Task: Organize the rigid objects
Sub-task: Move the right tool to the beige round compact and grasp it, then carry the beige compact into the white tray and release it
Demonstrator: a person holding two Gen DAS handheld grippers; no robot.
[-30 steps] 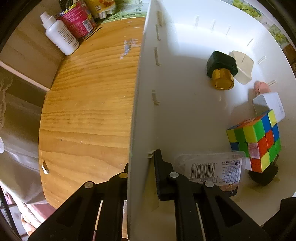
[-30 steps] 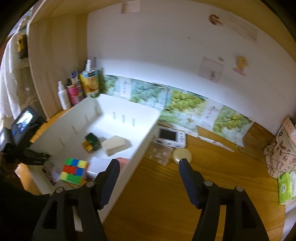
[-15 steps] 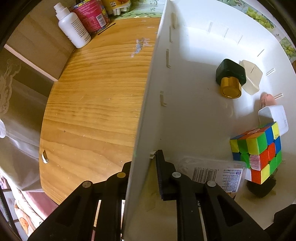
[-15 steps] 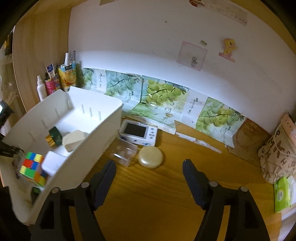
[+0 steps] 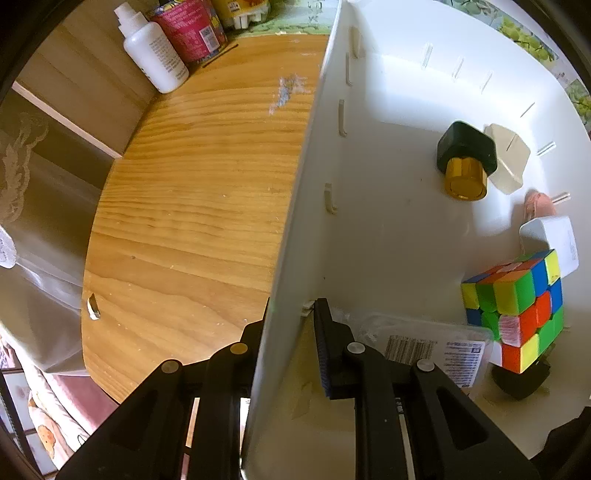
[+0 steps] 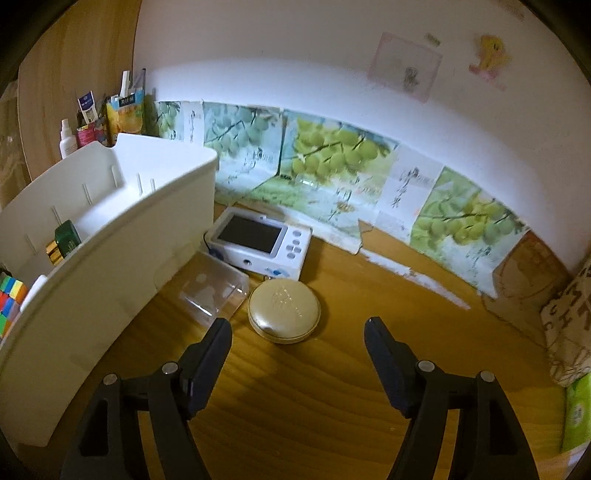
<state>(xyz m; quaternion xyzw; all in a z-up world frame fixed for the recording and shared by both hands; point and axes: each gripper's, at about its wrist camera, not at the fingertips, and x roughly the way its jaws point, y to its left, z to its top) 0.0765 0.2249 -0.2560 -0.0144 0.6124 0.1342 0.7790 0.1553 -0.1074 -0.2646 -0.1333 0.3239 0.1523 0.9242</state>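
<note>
Nothing printed here can be read outright. A barcode with lines of tiny blue print sits on the label of the clear packet [image 5: 432, 349] lying in the white bin [image 5: 399, 229], and more small print runs down the white bottle [image 5: 153, 51] and the red can [image 5: 192, 31], all too fine to make out. In the right wrist view, dark brush-written characters stand on the white strips of the grape posters [image 6: 325, 162] along the wall, and a barcode shows on a white card [image 6: 87, 109] in the corner, none of them legible.
</note>
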